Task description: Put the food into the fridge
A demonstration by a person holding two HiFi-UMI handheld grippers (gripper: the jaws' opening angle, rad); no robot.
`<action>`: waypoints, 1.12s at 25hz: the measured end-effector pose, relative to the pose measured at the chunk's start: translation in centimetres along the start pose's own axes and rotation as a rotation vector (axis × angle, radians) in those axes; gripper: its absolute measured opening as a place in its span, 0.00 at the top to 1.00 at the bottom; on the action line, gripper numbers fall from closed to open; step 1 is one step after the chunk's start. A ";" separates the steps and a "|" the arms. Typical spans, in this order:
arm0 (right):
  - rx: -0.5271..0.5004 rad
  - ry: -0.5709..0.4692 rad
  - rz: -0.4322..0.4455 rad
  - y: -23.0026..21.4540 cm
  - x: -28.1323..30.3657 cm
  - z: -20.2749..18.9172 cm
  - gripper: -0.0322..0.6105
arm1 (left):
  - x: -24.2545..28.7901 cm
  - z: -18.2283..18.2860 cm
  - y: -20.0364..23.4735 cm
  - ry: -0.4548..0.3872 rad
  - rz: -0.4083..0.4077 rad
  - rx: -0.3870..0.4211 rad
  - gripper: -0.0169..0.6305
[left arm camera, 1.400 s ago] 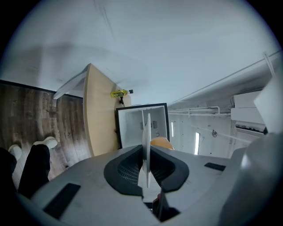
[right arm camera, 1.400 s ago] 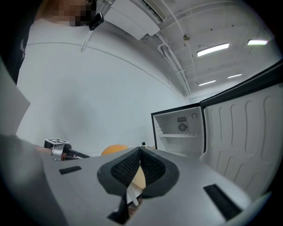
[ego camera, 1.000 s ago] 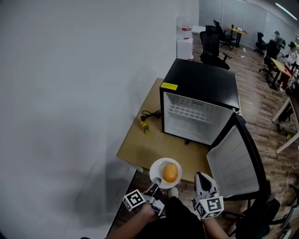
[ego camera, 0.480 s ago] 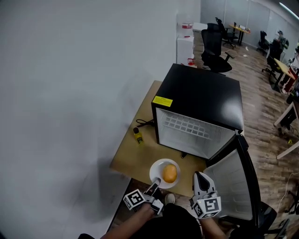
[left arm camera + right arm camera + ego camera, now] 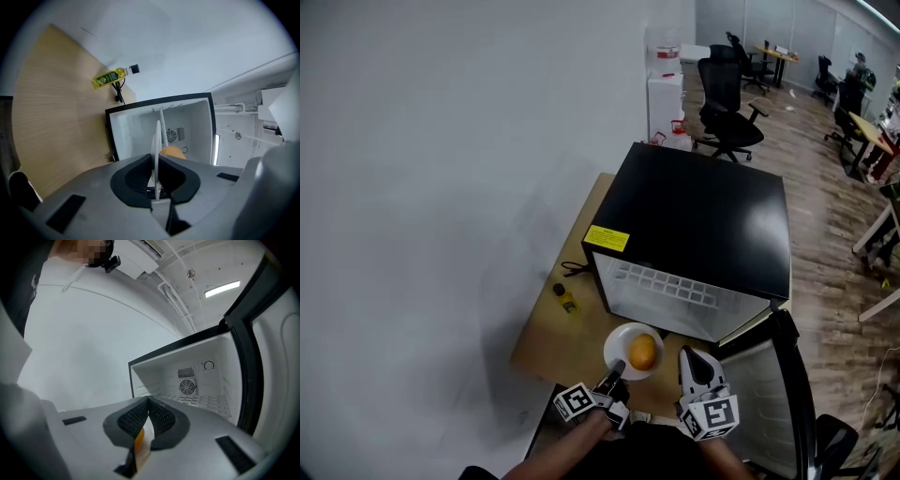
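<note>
A white plate (image 5: 623, 345) carries an orange (image 5: 643, 352) just in front of the open black fridge (image 5: 703, 220). My left gripper (image 5: 615, 367) is shut on the plate's near rim. In the left gripper view the plate (image 5: 158, 140) stands edge-on between the pads, with the orange (image 5: 172, 151) behind it and the fridge's white inside (image 5: 136, 129) beyond. My right gripper (image 5: 687, 356) hovers to the right of the plate, shut and empty. Its closed tips (image 5: 149, 401) point at the fridge's inside (image 5: 197, 380).
The fridge stands on a wooden table (image 5: 551, 342) against a white wall. A small yellow bottle (image 5: 566, 300) and a black cable lie left of the fridge. The fridge door (image 5: 769, 380) hangs open at the right. Office chairs (image 5: 727, 103) stand behind.
The plate with the orange has come closer to the fridge opening, both grippers along with it. The view has shifted forward over the fridge. Neither gripper's jaws have changed.
</note>
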State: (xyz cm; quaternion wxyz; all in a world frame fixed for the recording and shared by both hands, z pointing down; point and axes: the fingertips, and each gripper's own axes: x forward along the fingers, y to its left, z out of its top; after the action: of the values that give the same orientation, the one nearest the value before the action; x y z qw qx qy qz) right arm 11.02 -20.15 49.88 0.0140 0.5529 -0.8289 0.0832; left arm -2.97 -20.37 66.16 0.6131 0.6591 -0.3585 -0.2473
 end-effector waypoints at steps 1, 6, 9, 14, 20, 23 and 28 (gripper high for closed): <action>-0.001 0.002 0.000 -0.3 0.4 0.0 0.86 | 0.7 0.2 0.5 0.002 0.001 0.001 0.93; 0.001 0.032 -0.001 -1.9 2.0 -0.6 0.86 | 4.1 0.9 2.3 0.005 0.023 -0.009 0.93; 0.014 0.050 -0.020 -3.1 2.7 -1.6 0.86 | 5.7 1.4 2.9 -0.002 0.025 -0.017 0.93; 0.064 0.094 -0.059 -4.8 3.6 -3.0 0.86 | 8.1 2.1 3.7 -0.030 0.021 -0.032 0.93; 0.061 0.123 -0.058 -5.7 4.6 -3.7 0.86 | 11.1 3.0 4.7 -0.050 0.016 -0.029 0.93; 0.062 0.134 -0.058 -6.0 4.9 -3.9 0.86 | 12.5 3.5 5.6 -0.052 0.019 -0.029 0.93; 0.077 0.141 -0.061 -6.3 5.3 -4.2 0.86 | 14.4 4.4 7.5 -0.055 0.047 -0.023 0.93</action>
State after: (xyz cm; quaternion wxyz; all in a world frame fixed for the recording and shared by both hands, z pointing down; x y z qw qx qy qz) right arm 14.46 -26.73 55.39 0.0534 0.5710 -0.8047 0.1533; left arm 1.34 -34.26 74.66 0.6162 0.6364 -0.3878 -0.2548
